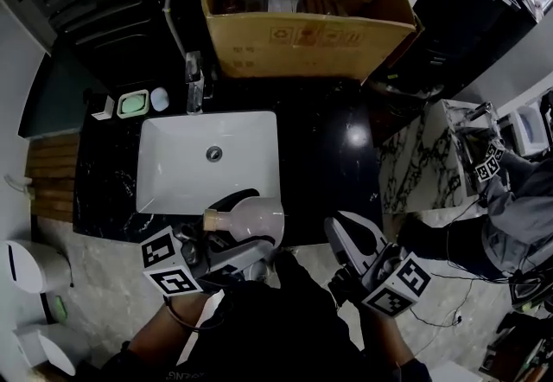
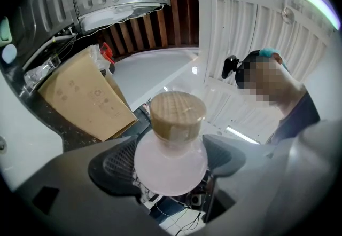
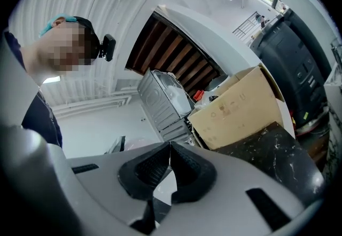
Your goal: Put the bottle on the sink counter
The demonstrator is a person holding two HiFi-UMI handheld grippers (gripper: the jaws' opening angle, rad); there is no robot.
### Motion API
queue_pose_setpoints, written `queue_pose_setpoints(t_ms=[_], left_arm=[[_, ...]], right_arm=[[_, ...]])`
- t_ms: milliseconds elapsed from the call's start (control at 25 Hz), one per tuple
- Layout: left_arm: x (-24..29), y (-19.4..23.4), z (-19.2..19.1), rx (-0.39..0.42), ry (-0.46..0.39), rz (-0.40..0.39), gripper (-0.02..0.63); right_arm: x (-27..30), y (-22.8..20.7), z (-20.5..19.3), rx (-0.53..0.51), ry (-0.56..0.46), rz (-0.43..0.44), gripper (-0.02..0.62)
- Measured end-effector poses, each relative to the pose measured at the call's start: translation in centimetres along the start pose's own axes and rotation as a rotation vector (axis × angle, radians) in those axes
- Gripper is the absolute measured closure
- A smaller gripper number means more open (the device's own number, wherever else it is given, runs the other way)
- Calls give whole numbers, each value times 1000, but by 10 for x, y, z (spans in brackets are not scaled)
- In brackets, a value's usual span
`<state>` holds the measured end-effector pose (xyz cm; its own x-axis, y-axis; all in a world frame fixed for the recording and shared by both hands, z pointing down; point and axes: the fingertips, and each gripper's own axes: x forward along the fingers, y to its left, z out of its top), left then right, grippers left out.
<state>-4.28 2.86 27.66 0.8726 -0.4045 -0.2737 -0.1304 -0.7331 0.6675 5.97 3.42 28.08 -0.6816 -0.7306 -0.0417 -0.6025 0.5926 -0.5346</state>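
Left gripper [image 2: 169, 163] clamped on pink cork-topped bottle [image 1: 256, 218], at sink [image 1: 173, 166] front edge; right gripper [image 3: 170, 163] jaws together, empty, right of sink.

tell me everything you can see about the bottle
The bottle is pale pink and looks like frosted glass or plastic, with a round, bulbous body and a tan, wood-looking cap in place. In the head view it lies on its side, cap to the left, over the front edge of the counter, just before the sink. The left gripper clamps its body between both pads. Whether it touches the counter is unclear.
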Motion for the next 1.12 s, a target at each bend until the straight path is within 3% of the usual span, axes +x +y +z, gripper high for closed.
queue_pose_setpoints(t_ms=[720, 1120], left_arm=[[72, 96, 25, 3, -31, 129, 219], [103, 160, 31, 61, 5, 202, 219]], right_arm=[[59, -105, 30, 81, 69, 59, 569], [72, -160, 18, 81, 139, 52, 569]])
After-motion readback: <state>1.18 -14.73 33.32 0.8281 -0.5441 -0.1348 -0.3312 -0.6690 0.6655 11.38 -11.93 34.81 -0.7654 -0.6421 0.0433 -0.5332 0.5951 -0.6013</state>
